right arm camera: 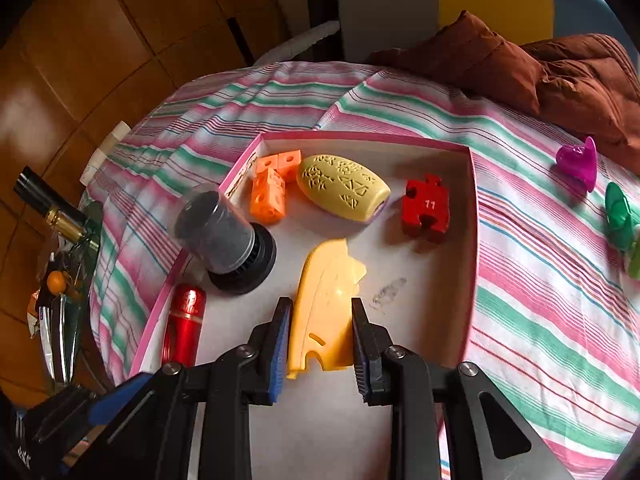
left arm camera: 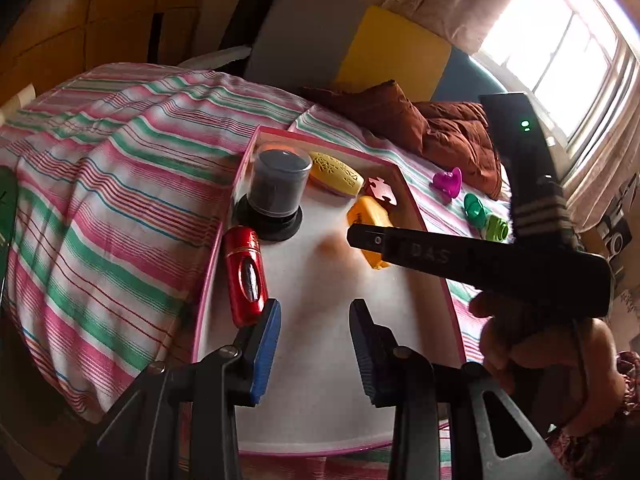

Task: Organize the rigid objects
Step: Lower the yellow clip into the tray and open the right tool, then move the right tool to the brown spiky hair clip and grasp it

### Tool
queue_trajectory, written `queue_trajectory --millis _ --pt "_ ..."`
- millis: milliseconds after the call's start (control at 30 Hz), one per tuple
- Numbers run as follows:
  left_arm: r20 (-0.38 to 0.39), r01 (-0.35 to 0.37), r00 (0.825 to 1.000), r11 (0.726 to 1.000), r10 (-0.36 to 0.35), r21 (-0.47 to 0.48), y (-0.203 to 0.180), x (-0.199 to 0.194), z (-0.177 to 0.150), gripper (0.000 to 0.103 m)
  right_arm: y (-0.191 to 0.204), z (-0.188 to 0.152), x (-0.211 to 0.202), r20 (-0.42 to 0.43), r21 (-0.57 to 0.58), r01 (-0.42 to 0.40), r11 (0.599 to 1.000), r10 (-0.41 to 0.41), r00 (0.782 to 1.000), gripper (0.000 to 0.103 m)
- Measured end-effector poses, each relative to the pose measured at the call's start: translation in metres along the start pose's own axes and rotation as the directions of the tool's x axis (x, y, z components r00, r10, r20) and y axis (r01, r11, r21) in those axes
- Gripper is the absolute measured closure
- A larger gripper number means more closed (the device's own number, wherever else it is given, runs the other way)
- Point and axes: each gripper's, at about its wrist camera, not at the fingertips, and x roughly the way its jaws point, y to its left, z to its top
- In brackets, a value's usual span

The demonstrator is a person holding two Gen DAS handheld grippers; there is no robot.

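Note:
A pink-rimmed white tray [left arm camera: 412,204] [right arm camera: 474,216] lies on a striped bed. In it are a red cylinder [left arm camera: 245,276] [right arm camera: 184,320], a dark jar [left arm camera: 276,192] [right arm camera: 224,232], a yellow patterned oval [left arm camera: 336,178] [right arm camera: 344,188], orange cubes [right arm camera: 272,188], a red puzzle piece [left arm camera: 380,190] [right arm camera: 426,208] and a yellow plastic piece [left arm camera: 366,220] [right arm camera: 324,304]. My left gripper [left arm camera: 314,316] is open and empty over the tray, beside the red cylinder. My right gripper [right arm camera: 320,320] has its jaws on both sides of the yellow piece, which rests on the tray floor. It shows from the side in the left wrist view [left arm camera: 360,236].
A magenta toy [left arm camera: 448,182] [right arm camera: 578,162], a green toy [left arm camera: 474,206] [right arm camera: 618,216] and a lime toy [left arm camera: 496,228] lie on the bedsheet right of the tray. A brown cushion [left arm camera: 420,124] [right arm camera: 520,60] sits behind. A glass side table with clutter [right arm camera: 60,280] stands at left.

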Motion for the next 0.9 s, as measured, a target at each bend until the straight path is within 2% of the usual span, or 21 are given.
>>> queue_trajectory --millis 67,133,333,500,600,900 --pt "0.007 0.005 1.0 1.0 -0.005 -0.014 0.003 -0.001 0.001 0.068 0.003 0.003 0.004 0.01 -0.008 -0.012 1.0 0.012 1.0 0.073" --pt "0.009 0.009 1.0 1.0 -0.009 -0.021 0.004 -0.002 0.002 0.068 0.003 0.005 0.003 0.024 -0.009 -0.002 1.0 0.002 1.0 0.067" --pt "0.013 0.029 0.999 0.999 -0.029 -0.019 0.003 -0.002 0.002 0.068 -0.005 -0.003 -0.027 0.111 0.018 -0.016 1.0 0.014 0.994 0.062" --pt "0.004 0.064 0.998 0.998 -0.064 0.014 -0.006 -0.001 0.0 0.068 -0.021 -0.011 -0.057 0.179 0.042 0.032 0.999 -0.039 0.983 0.053" --pt "0.007 0.077 0.997 0.996 -0.078 0.041 -0.014 -0.003 -0.002 0.068 -0.034 -0.017 -0.072 0.209 0.071 0.074 0.995 -0.087 0.974 0.053" --pt "-0.015 0.077 0.997 0.992 -0.076 0.104 -0.035 0.0 -0.008 0.068 -0.09 -0.054 -0.082 0.164 0.176 0.142 0.974 -0.171 0.971 0.053"
